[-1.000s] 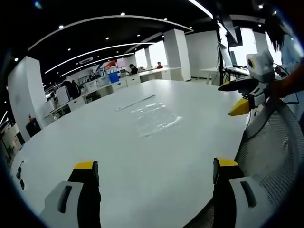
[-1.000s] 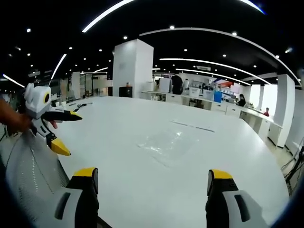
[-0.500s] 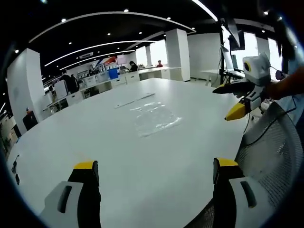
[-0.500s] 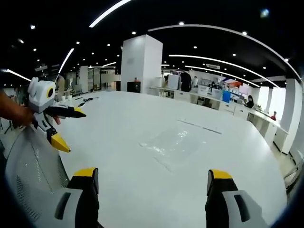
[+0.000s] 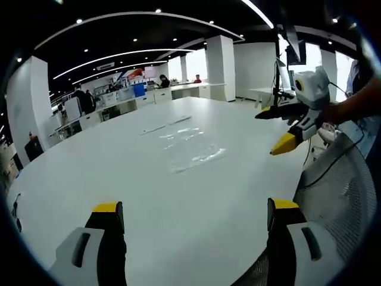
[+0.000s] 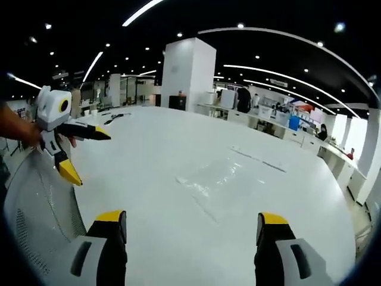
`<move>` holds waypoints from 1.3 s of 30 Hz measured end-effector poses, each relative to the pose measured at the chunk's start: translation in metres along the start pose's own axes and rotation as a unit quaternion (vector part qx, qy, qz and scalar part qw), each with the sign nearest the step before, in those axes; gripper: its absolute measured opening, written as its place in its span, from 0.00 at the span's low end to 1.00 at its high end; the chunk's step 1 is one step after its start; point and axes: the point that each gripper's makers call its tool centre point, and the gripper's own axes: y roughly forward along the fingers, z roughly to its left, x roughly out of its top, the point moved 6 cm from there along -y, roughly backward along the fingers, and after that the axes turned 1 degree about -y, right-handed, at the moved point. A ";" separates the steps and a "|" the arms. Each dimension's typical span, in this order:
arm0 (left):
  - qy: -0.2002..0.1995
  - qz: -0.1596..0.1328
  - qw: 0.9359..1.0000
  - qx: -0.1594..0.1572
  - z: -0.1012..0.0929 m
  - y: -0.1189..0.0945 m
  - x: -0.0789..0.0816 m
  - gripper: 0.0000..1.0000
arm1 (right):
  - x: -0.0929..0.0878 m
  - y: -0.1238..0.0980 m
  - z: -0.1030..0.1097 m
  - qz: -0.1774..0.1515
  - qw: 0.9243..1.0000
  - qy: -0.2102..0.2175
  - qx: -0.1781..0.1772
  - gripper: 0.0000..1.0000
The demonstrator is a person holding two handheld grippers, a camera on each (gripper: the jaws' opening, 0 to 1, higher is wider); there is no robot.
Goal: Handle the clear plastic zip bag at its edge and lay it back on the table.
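No writing or brand mark could be read anywhere. In the left gripper view, the left gripper (image 5: 193, 217) stood nearest, its yellow-tipped jaws spread wide with nothing between them, poised over the near edge of the white tabletop (image 5: 119, 173). Just beside its right jaw curved the grey mesh back of an office chair (image 5: 336, 196). Farther out, the clear plastic zip bag (image 5: 190, 149) lay flat on the tabletop, well apart from those jaws and straight ahead of them. To the right, the right gripper (image 5: 275, 132) hung over the tabletop's edge in a person's hand, jaws parted and empty, apart from the bag.

In the right gripper view, the right gripper (image 6: 190, 229) was likewise wide open and empty, with the bag (image 6: 223, 182) lying flat ahead, untouched. The left gripper (image 6: 89, 154) hung at the left, above the mesh chair (image 6: 41, 220). Beyond stood a white pillar (image 6: 187, 74) and distant desks.
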 end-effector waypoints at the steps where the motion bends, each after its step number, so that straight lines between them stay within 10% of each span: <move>1: 0.001 0.000 1.000 0.000 0.000 0.000 0.000 0.99 | 0.000 0.001 0.000 0.001 1.000 -0.002 0.002 0.90; 39: -0.001 0.002 1.000 0.010 0.006 -0.004 0.002 0.99 | -0.004 0.046 -0.027 0.057 0.996 -0.061 0.033 0.76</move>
